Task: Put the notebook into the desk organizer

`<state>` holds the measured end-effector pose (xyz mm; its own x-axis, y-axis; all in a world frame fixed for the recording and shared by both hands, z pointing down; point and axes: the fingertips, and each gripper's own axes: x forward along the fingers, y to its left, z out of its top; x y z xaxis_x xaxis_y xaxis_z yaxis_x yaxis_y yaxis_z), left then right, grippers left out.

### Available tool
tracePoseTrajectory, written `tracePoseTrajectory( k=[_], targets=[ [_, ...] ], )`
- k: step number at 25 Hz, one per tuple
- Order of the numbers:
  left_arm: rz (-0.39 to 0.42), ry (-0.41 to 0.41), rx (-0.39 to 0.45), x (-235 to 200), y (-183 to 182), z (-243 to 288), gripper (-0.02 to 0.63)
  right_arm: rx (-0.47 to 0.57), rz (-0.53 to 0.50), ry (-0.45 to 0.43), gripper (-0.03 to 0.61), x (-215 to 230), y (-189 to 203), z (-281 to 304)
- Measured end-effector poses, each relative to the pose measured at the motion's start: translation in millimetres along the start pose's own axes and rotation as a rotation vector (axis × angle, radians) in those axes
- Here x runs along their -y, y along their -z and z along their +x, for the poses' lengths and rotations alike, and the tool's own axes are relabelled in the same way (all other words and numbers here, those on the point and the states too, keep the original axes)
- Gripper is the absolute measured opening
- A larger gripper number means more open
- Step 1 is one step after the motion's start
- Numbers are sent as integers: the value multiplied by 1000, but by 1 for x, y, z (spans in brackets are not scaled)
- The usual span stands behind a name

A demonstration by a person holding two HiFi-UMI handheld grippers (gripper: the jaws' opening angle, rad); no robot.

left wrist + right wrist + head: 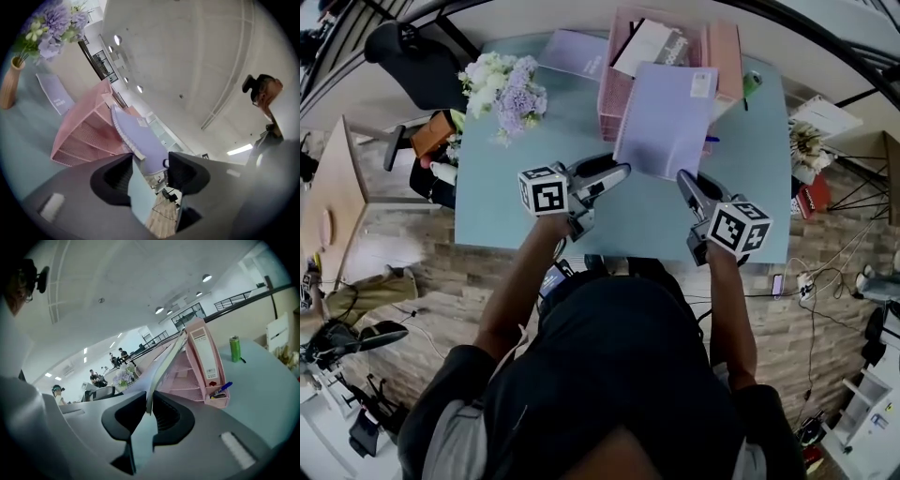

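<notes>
The lilac notebook [666, 120] leans tilted against the front of the pink desk organizer [614, 94] on the pale blue table [516, 211]. My right gripper [682, 176] is shut on its near right corner; the right gripper view shows the notebook's edge [161, 366] pinched between the pads, with the organizer [201, 362] just behind. My left gripper [623, 171] stands at the notebook's near left corner. In the left gripper view its jaws [150, 161] are apart, and the notebook [140, 136] shows in the gap, unpressed, beside the organizer [84, 131].
A vase of lilac and white flowers [502, 84] stands at the table's back left. A second lilac notebook [574, 52] lies flat behind it. Books [652, 45] fill the organizer's top. A green can [235, 348] stands to its right, and a blue pen [224, 387] sits in its side pocket.
</notes>
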<state>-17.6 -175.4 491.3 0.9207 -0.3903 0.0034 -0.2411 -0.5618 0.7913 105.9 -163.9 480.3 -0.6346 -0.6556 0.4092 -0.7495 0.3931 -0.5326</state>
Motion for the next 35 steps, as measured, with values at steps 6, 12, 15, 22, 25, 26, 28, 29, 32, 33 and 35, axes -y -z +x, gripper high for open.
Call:
tracePoseTrajectory(
  k=[6, 12, 15, 22, 25, 26, 28, 29, 32, 33, 35],
  targets=[
    [-49, 7, -13, -5, 6, 4, 335, 36, 199, -84, 38, 15, 1, -7],
    [-130, -36, 35, -29, 8, 8, 349, 1, 242, -138, 34, 10, 10, -7],
    [-101, -86, 32, -43, 3, 9, 383, -17, 258, -159, 34, 5, 16, -6],
    [209, -322, -160, -45, 12, 6, 158, -54, 122, -102, 34, -13, 26, -7],
    [346, -376, -229, -36, 17, 1, 156, -84, 52, -94, 34, -26, 32, -6],
    [371, -384, -243, -33, 19, -1, 156, -92, 39, -92, 35, -29, 34, -6],
    [399, -394, -258, -28, 23, -6, 156, -103, 29, -92, 35, -33, 39, -8],
    [406, -398, -263, -26, 26, -9, 156, -108, 28, -93, 35, -36, 42, -9],
    [422, -406, -278, -21, 35, -17, 156, -118, 21, -89, 35, -42, 52, -14],
    [429, -409, -283, -19, 38, -19, 156, -121, 18, -88, 35, -44, 55, -15],
    [445, -414, -293, -16, 45, -22, 156, -128, 15, -84, 35, -47, 63, -18]
  ],
)
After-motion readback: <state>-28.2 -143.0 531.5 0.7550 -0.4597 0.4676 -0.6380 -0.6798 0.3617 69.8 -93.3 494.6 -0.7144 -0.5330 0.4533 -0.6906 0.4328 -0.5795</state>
